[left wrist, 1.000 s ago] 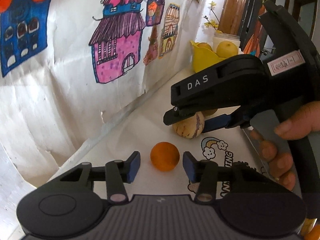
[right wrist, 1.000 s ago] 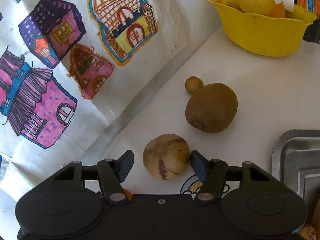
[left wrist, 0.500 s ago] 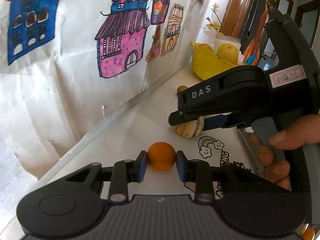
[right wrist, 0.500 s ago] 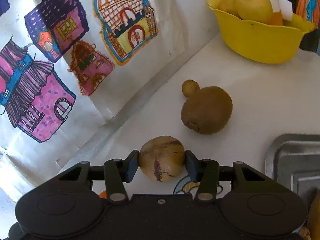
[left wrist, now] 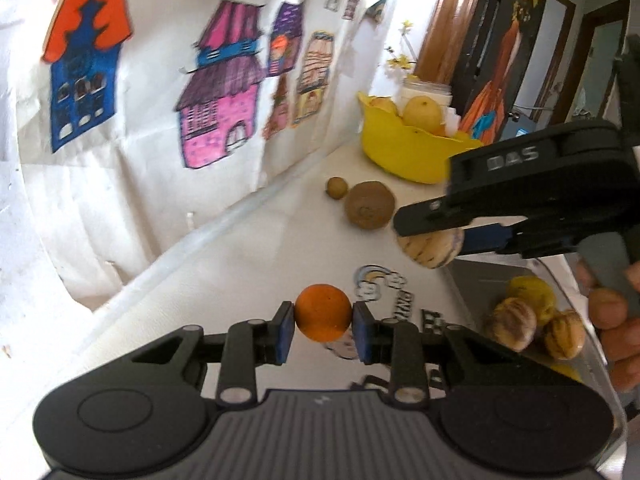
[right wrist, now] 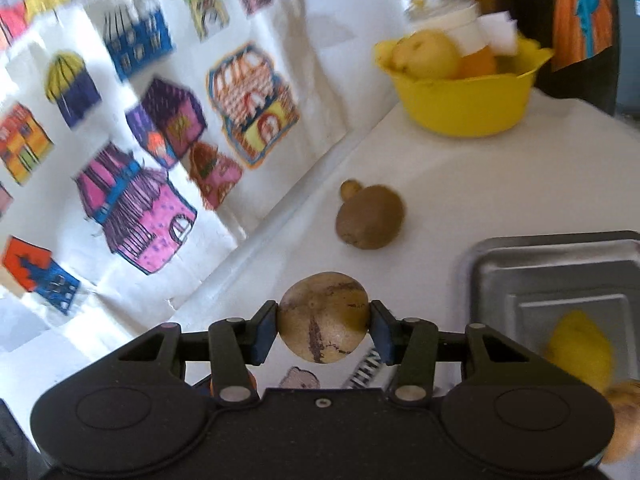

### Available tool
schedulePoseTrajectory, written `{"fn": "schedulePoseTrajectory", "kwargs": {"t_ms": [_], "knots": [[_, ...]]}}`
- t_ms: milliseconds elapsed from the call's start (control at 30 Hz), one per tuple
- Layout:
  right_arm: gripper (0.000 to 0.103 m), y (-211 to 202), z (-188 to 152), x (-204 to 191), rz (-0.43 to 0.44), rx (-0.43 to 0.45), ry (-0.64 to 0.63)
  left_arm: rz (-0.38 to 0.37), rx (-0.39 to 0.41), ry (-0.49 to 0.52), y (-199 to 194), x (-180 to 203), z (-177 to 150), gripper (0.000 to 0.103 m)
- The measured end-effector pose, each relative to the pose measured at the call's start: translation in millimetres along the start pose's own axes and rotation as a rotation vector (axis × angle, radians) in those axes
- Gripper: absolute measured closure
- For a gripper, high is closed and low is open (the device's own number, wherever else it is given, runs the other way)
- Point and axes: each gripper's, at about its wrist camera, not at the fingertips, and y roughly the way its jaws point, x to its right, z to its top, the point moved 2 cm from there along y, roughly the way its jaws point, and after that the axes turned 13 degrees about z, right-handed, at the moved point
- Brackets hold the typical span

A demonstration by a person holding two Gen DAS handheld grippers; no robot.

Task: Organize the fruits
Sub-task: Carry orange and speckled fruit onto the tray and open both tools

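Note:
My left gripper [left wrist: 322,326] is shut on a small orange [left wrist: 323,317] and holds it above the white table. My right gripper [right wrist: 323,330] is shut on a tan, purple-streaked melon [right wrist: 323,316], also lifted; the melon also shows in the left wrist view [left wrist: 430,250], with the right gripper [left wrist: 432,236] around it. A brown kiwi [right wrist: 369,216] and a small brown fruit [right wrist: 349,189] lie on the table ahead. A metal tray [right wrist: 560,272] at the right holds a yellow fruit [right wrist: 580,350] and striped melons [left wrist: 512,322].
A yellow bowl [right wrist: 464,100] with yellow and orange fruit stands at the back by a white jar [left wrist: 426,90]. A paper backdrop with house drawings [right wrist: 160,140] runs along the left. A printed sticker [left wrist: 380,284] marks the tabletop.
Both grippers closed on their fruits, the left on the orange and the right on the melon, then lifted them off the table and drew back; the tray has come into view.

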Motion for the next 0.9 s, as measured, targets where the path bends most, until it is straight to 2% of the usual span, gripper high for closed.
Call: {"fn": "schedulePoseTrajectory", "kwargs": {"t_ms": [300, 500, 667, 900], "knots": [[0.052, -96, -8, 51, -0.055, 0.128, 0.018, -0.107, 0.015, 0.011, -23, 51, 6, 0.069], [0.052, -144, -19, 92, -0.112, 0.187, 0.059, -0.171, 0.011, 0.044, -31, 92, 11, 0.069], [0.052, -176, -36, 122, -0.140, 0.215, 0.098, -0.197, 0.007, 0.077, -37, 120, 9, 0.069], [0.052, -195, -69, 146, -0.153, 0.202, 0.143, -0.233, -0.024, 0.117, -49, 147, -10, 0.069]]}}
